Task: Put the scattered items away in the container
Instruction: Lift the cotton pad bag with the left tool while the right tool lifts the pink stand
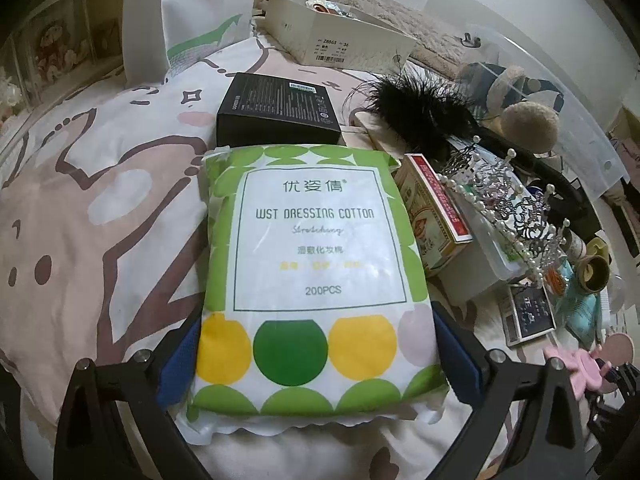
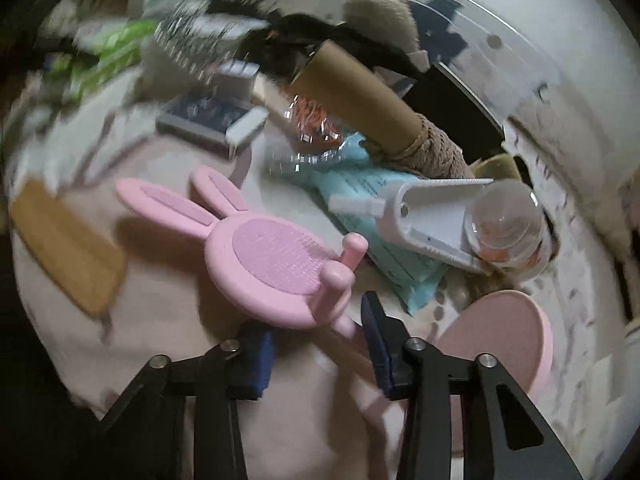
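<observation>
Meanwhile left gripper (image 1: pixel 316 360) clamped the cotton pack (image 1: pixel 316 272) for transfer, right gripper (image 2: pixel 316 344) jaws closed on the pink bunny brush (image 2: pixel 264 256) handle, lifting toward the container (image 1: pixel 560 92).

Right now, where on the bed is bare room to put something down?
The bedsheet left of the cotton pad pack and black box is bare. Right of the pack it is crowded: tiara, feather piece and small boxes packed together.
</observation>
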Available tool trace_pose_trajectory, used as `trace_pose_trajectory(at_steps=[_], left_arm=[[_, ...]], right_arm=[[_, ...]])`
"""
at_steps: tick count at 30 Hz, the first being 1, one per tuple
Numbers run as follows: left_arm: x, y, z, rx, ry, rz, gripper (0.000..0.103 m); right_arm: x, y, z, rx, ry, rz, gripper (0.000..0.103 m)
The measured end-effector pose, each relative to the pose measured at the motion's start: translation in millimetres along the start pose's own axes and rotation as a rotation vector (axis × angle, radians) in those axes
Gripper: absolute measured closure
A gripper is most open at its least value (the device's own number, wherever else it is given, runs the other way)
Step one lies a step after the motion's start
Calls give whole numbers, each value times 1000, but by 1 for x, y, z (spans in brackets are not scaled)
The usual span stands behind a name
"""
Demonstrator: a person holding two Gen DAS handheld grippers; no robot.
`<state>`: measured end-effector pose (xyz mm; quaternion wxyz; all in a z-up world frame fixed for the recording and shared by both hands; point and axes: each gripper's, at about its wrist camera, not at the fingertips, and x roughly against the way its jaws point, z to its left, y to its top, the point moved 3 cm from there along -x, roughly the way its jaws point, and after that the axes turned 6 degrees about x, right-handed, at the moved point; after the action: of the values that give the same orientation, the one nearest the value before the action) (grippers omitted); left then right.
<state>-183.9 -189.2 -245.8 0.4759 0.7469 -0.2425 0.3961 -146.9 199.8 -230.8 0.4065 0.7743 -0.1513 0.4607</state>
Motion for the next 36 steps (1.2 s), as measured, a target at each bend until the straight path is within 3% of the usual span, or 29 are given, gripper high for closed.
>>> trace_pose_trajectory(at_steps=[2, 10, 15, 27, 29, 31, 32, 36], left_arm=[[1, -1, 1, -3, -8, -1, 3], [9, -5, 3, 6, -41, -2, 4], [14, -11, 4, 8, -54, 0, 4], [16, -14, 5, 9, -53, 5, 4], [16, -14, 5, 9, -52, 5, 4], [16, -14, 5, 8, -52, 5, 4], [16, -14, 5, 8, -52, 5, 4], [16, -14, 5, 8, -52, 6, 4]], right_arm=[[5, 5, -3, -67, 38, -24, 73], [9, 10, -9, -266, 99, -69, 74], [3, 16, -9, -234, 73, -33, 74], [-5, 24, -6, -123, 153, 93, 70], [-6, 24, 0, -96, 158, 108, 66], [-6, 25, 6, -98, 210, 102, 37], [-7, 26, 11, -99, 226, 100, 32], [-15, 26, 19, -91, 195, 107, 30]])
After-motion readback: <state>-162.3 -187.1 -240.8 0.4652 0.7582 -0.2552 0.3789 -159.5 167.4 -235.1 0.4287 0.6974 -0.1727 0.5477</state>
